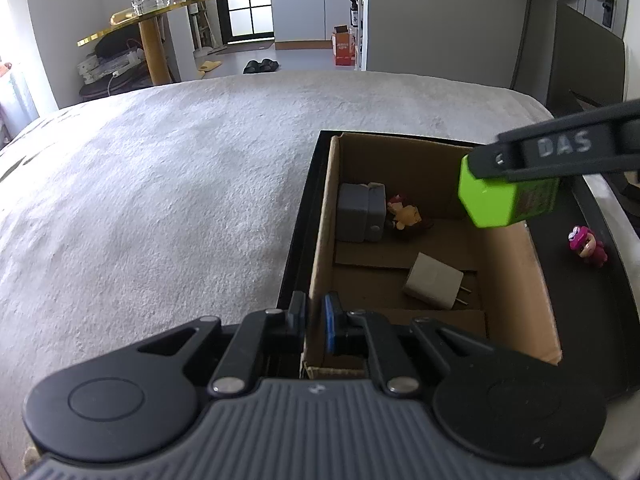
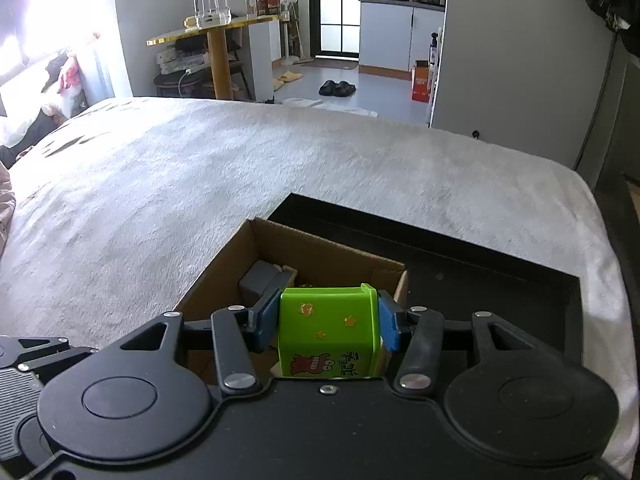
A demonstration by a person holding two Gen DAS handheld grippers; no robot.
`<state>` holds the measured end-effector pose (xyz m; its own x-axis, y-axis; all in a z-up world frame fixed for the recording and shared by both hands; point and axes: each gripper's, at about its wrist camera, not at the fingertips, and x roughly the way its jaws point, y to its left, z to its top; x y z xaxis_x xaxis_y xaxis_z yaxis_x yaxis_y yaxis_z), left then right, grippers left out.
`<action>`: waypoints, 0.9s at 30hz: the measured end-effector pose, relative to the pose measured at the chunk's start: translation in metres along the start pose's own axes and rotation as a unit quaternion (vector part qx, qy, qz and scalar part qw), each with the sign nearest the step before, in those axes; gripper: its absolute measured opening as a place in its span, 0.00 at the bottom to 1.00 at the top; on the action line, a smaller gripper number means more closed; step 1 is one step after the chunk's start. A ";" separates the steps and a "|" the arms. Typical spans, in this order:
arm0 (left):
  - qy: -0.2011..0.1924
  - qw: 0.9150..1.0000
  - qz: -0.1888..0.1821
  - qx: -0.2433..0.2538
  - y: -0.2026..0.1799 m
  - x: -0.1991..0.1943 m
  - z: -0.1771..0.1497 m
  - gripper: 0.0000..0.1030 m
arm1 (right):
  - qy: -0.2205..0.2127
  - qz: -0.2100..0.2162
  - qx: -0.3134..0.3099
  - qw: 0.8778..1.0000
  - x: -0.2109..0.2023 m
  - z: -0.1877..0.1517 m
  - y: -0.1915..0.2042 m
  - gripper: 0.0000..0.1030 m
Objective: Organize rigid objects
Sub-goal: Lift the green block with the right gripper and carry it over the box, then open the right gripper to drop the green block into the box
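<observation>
Two grippers work over a cardboard box [image 1: 504, 280] that sits inside a shallow black tray [image 1: 580, 312] on a bed covered with a grey blanket [image 1: 180, 184].

The right gripper [image 2: 328, 326] pinches a green box [image 2: 329, 332] between its blue-padded fingers [image 2: 267, 318], one pad on each side. The lid shows small gold stars, and a red cartoon with lettering marks the face nearest the camera. In the left wrist view the same green box [image 1: 500, 200] hangs above the open cardboard box, near its right wall, clamped by the right gripper [image 1: 516, 184] reaching in from the right.

The left gripper [image 1: 314, 330] has its fingers nearly pressed together on the left wall of the cardboard box, one finger outside and the blue-padded one [image 1: 331, 330] inside.

On the box floor lie a grey block-shaped item [image 1: 360, 216] at the far left corner, a small brown-haired figure [image 1: 406, 216] just beside it, and a white plug adapter [image 1: 434, 280] nearer the middle, prongs pointing right. A pink figure [image 1: 586, 246] stands on the tray, outside the box to its right.
</observation>
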<state>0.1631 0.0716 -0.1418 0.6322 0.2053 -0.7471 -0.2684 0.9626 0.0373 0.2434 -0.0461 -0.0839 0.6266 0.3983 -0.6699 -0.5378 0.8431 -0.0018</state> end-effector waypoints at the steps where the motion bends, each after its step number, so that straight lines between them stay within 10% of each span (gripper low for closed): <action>1: 0.001 1.000 -0.002 -0.002 0.001 0.000 0.000 0.09 | 0.002 0.001 0.003 1.000 0.002 0.000 0.000 0.48; 27: 0.001 1.000 -0.010 -0.005 0.001 0.001 -0.001 0.08 | 0.006 -0.015 0.044 0.999 -0.015 -0.032 -0.027 0.61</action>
<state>0.1624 0.0724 -0.1428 0.6355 0.1865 -0.7493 -0.2632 0.9646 0.0168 0.2307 -0.0867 -0.0980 0.6344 0.3679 -0.6798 -0.4671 0.8832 0.0420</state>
